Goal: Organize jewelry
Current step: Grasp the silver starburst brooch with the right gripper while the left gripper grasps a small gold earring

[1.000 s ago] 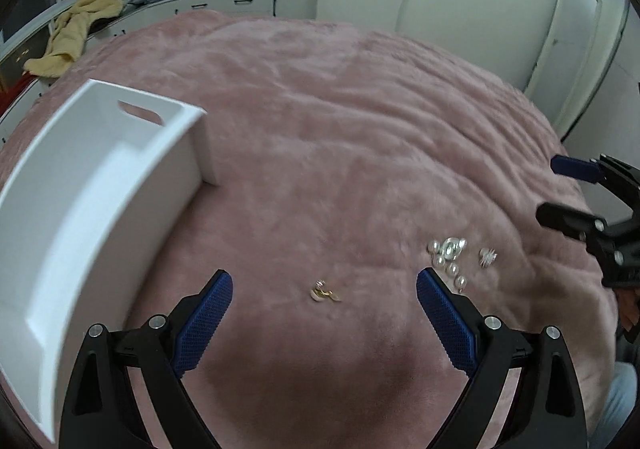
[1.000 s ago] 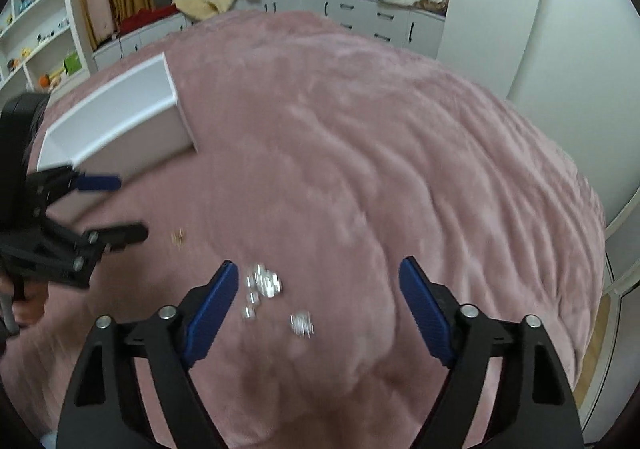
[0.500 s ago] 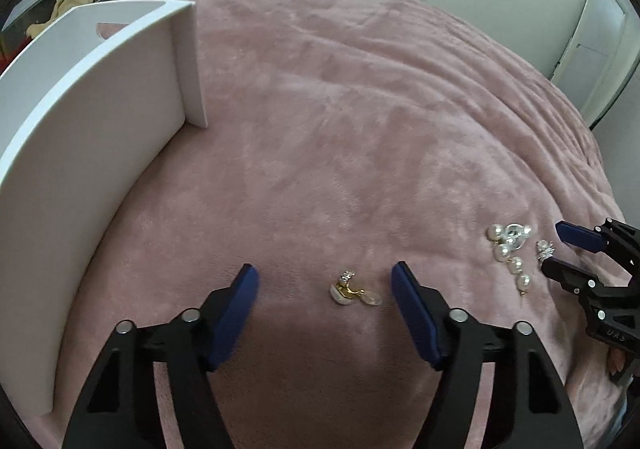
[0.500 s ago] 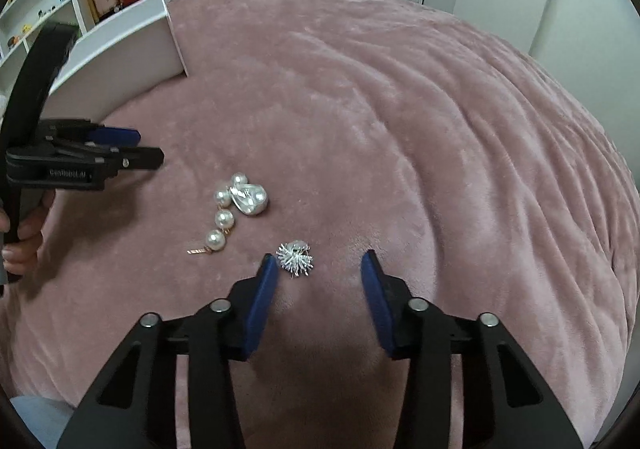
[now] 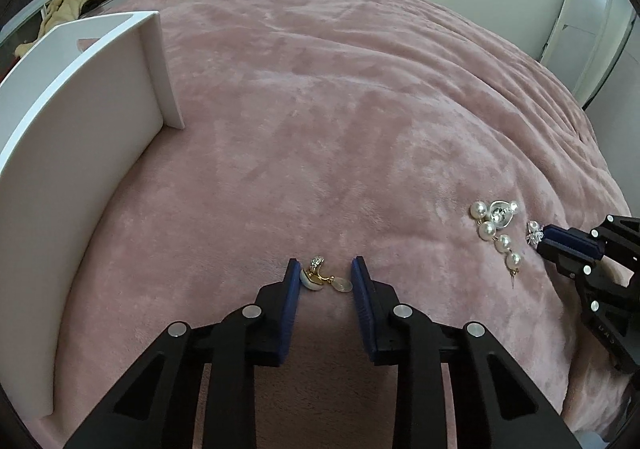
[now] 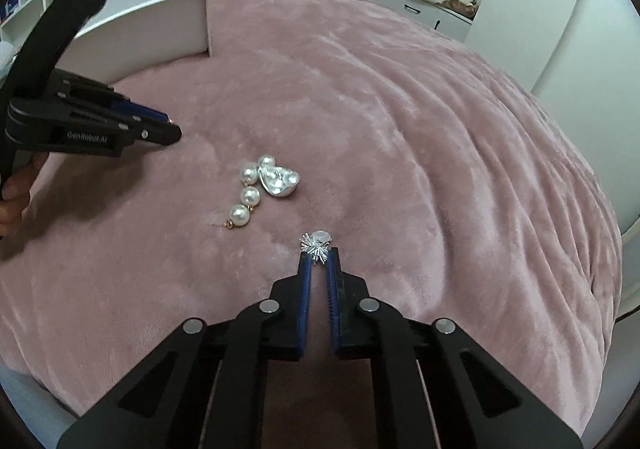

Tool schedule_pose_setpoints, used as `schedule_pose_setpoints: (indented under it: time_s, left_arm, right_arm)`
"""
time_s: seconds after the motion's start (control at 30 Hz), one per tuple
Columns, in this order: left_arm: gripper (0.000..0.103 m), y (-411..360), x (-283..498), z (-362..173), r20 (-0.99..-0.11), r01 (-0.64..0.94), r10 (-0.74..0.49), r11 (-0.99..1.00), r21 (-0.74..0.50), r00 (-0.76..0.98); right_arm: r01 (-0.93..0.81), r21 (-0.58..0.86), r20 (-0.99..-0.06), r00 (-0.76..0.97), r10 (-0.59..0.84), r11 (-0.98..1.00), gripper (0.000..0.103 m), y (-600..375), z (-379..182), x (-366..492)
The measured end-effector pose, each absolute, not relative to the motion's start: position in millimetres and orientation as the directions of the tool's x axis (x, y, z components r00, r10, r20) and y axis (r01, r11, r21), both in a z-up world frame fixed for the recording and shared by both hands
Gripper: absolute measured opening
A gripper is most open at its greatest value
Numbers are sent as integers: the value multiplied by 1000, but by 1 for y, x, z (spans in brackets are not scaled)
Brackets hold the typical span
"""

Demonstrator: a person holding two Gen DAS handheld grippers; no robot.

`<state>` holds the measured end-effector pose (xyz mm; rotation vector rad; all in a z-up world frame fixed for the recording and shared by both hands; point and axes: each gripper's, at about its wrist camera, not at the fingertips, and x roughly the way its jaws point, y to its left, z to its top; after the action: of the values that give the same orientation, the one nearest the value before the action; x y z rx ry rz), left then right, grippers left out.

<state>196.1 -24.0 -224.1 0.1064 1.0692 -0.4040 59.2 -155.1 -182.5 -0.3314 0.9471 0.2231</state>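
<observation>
Both jaws narrowed: left gripper (image 5: 325, 268) around gold earring (image 5: 316, 276).

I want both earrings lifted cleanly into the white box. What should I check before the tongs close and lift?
1. Gold earring sits between the left tongs fingers: ok.
2. Left tongs closed on it: not ok, a gap remains on both sides.
3. Silver starburst earring centred in the right tongs: not ok, it lies just at the fingertips.
4. Right tongs actually pinching it: cannot tell.
5. Pearl drop earring apart from both tongs: ok.
6. White box standing on the pink blanket by the left tongs: ok.
</observation>
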Motion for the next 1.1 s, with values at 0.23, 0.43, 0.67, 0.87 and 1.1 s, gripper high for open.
schedule_pose_setpoints:
  time_s: [0.23,0.43,0.67,0.87,1.1]
  left_arm:
    - [25,-29,198,-217,-865,376,-280,919,-116,416]
    - [23,-31,197,-212,-862,389,-288,914,-116,418]
    - [23,-32,192,-204,-853,404,-296,908,-112,430]
    - [23,-31,191,-205,-857,405,-297,907,-116,420]
    - [24,-32,193,-213,-870,405,-289,907,-115,399]
  right_arm:
    - [-301,-128,-806,586,77,945,4,-165,-170,54]
    - [-279,-93,-793,602,98,956,4,-175,-161,51]
    - [-268,-54,-772,623,130,962,3,-187,-148,43]
    - [-250,59,-779,594,201,966,25,-197,-148,53]
    - [-308,19,-811,552,195,951,34,-176,-162,77]
